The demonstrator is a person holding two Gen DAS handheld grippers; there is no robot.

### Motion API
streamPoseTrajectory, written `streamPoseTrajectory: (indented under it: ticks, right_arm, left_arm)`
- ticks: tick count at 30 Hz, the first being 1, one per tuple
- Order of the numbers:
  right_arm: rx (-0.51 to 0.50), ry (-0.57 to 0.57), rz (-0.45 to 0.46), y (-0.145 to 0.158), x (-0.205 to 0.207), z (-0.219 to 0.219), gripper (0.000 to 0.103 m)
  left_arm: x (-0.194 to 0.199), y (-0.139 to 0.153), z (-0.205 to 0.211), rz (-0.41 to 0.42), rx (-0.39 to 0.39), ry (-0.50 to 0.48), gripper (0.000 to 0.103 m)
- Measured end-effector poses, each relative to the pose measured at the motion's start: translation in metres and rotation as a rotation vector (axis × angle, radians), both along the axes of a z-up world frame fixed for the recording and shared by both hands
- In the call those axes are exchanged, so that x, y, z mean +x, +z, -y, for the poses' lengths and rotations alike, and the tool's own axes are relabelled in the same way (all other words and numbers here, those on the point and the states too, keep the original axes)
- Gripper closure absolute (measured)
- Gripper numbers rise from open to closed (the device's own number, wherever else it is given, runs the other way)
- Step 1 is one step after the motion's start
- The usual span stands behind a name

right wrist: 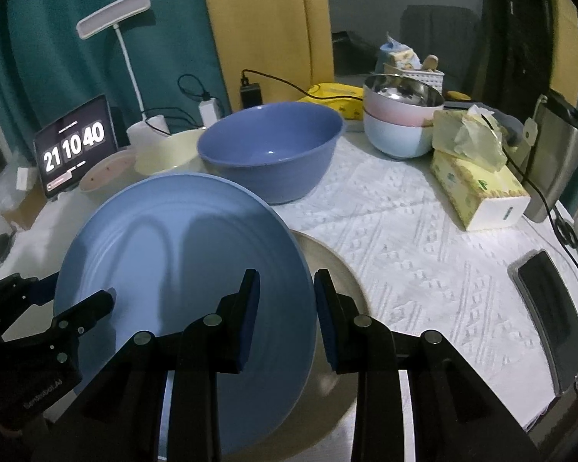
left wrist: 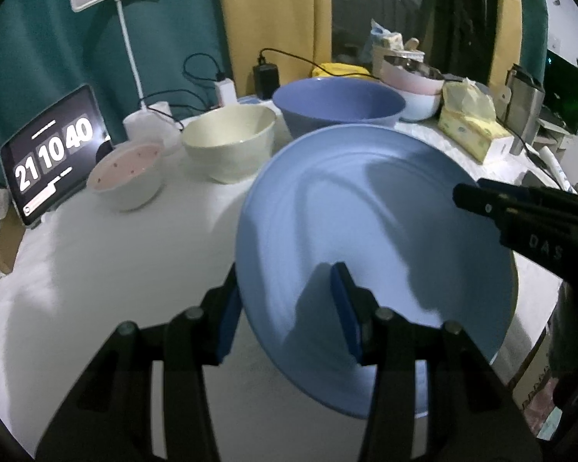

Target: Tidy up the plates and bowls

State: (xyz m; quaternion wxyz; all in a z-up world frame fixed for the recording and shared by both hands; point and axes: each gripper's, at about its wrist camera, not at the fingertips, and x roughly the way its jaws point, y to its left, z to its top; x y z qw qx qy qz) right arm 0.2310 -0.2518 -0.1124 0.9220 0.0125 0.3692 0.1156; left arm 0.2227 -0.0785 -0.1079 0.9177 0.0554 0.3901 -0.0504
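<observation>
Left gripper (left wrist: 289,315) and right gripper (right wrist: 285,315) each clamp the blue plate's (left wrist: 366,211) rim.

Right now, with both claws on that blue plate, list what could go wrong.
1. The blue plate is tilted, each claw pinching only its rim (left claw, right claw); uneven pull could slip it.
2. A beige plate lies just beneath; a drop may chip both.
3. The blue bowl stands close behind; swinging forward could knock it.

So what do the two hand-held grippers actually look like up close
Both are matte black plastic. The left hand-held gripper and the right hand-held gripper each have two angular fingers lined with blue pads, jointed by round silver pins. Faint pale lettering marks their bodies. No cables or sleeves show.
</observation>
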Motion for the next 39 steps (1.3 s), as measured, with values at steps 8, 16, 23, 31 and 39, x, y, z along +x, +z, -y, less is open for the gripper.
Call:
streamPoseTrajectory:
  ticks: [8,16,23,31,39]
  right_arm:
    - [-0.005,-0.032,-0.016,-0.007,0.006,0.014,0.071]
    - [-0.014,-0.061,-0.036,-0.014,0.013,0.026,0.071]
    - [-0.025,-0.058,-0.043,-0.02,0.016,0.027,0.071]
    - [-0.035,-0.081,-0.043,-0.02,0.016,0.033,0.071]
    - [-0.024,-0.096,-0.061,-0.023,0.013,0.039,0.071]
  left_arm:
    - [0.012,-0.009,0.015,-0.026,0.004,-0.024,0.057]
    - [0.023,-0.019,0.026,-0.05,0.016,-0.042,0.056]
    - [0.032,-0.032,0.024,-0.121,0.015,-0.033,0.052]
    - [0.027,-0.03,0.018,-0.131,-0.025,-0.047,0.043]
    - [0.032,-0.026,-0.004,-0.141,-0.133,0.021,0.041]
